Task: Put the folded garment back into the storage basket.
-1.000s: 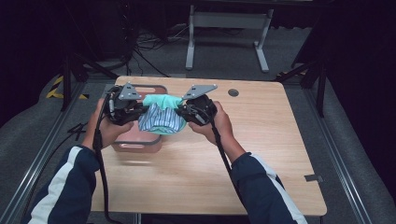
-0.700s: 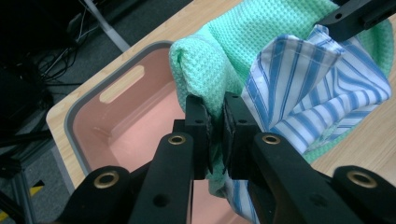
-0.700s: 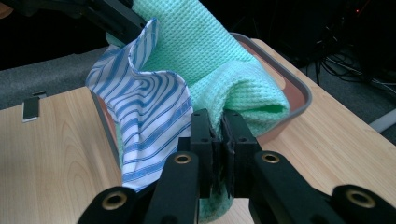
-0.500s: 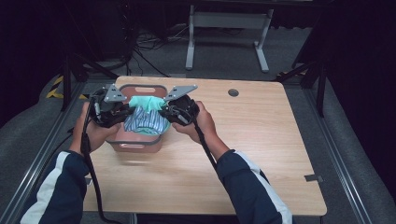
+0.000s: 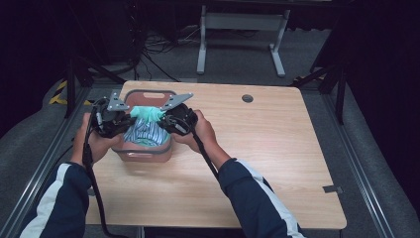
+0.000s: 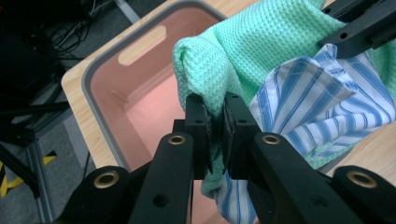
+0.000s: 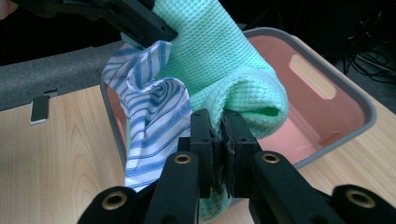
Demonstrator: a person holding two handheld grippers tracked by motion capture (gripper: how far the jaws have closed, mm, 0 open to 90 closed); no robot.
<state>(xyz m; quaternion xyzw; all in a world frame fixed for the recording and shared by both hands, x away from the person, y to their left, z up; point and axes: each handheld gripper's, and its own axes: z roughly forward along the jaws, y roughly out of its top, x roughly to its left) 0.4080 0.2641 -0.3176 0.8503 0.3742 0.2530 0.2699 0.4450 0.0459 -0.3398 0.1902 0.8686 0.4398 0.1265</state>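
Note:
A bundle of cloths hangs between my two grippers over a pink bin [image 5: 148, 94] with a grey rim. On top is a green waffle-weave cloth [image 5: 146, 113]; a blue-and-white striped cloth [image 5: 143, 133] droops below it into the bin. My left gripper [image 5: 130, 120] is shut on the bundle's left edge, and its jaws pinch the green cloth [image 6: 243, 42] with the striped cloth [image 6: 322, 107] beside them. On the right edge my right gripper [image 5: 163, 119] is shut, clamping green cloth [image 7: 219, 51] next to striped cloth [image 7: 154, 126]. The bin [image 6: 116, 88] [image 7: 327, 79] lies open beneath.
The bin stands at the far left of a wooden table [image 5: 277, 148], close to its left edge. A round cable hole [image 5: 247, 98] sits near the far edge. Metal rails run along both sides of the table, and a stand's legs [image 5: 237, 29] are behind it.
Both grippers have carried the cloth bundle leftward and down, from beside the bin to over it. The striped cloth now hangs into the bin.

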